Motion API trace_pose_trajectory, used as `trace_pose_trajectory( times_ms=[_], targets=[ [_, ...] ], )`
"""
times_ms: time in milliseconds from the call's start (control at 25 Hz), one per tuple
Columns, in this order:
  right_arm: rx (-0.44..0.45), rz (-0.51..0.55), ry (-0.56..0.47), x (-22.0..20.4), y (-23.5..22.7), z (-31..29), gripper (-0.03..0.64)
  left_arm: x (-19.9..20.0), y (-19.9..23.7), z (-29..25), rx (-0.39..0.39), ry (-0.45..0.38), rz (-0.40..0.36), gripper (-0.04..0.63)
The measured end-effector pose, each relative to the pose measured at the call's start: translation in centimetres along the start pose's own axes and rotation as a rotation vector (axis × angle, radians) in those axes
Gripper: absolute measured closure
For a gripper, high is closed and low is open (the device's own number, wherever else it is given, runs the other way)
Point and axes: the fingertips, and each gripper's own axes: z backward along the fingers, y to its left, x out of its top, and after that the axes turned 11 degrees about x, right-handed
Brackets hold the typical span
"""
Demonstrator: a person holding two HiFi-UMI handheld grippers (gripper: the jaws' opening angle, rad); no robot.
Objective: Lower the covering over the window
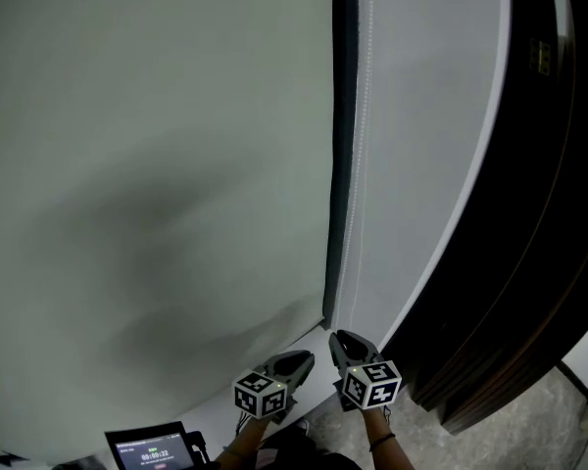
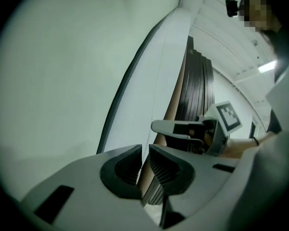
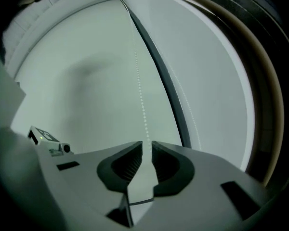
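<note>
Left tongs [image 1: 302, 360] and right tongs [image 1: 345, 341] each look clenched on the bead chain [image 1: 358, 164], just beside the pale blind [image 1: 157, 164] covering the window. Pulling both strands together could jam it, and a weak pinch would let beads slip.

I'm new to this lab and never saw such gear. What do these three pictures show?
No robot here: a person holds a two-jaw gripper in each hand. The head view, from a camera on the person's head, shows the left gripper and right gripper low down, before a pale window blind. To its right stands dark panelling; a small lit screen sits bottom left. The other two pictures come from cameras riding on the grippers, looking along their jaws. In each, the jaws are nearly together with the thin bead chain running into the narrow gap, so both seem to grip it.
</note>
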Motion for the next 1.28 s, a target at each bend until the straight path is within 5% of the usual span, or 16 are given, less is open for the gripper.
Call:
trace_pose_trajectory(
  times_ms=[480, 680, 960, 1280],
  targets=[
    [0.025, -0.068, -0.102, -1.5, 7.3, 8.2, 0.551, -0.2, -4.8, 8.9, 0.047, -0.141, 0.059, 0.565],
    [0.056, -0.096, -0.044, -3.8, 9.4, 8.2, 0.551, -1.7, -4.6, 10.6, 0.094, -0.139, 0.06, 0.565],
    [0.098, -0.095, 0.022, -6.7, 12.5, 7.8, 0.552, -2.0, -4.3, 12.0, 0.08, -0.156, 0.053, 0.565],
    [0.081, -0.08, -0.012, -7.3, 21.6, 6.5, 0.552, -1.4, -3.5, 21.1, 0.003, -0.184, 0.001, 0.565]
  ],
)
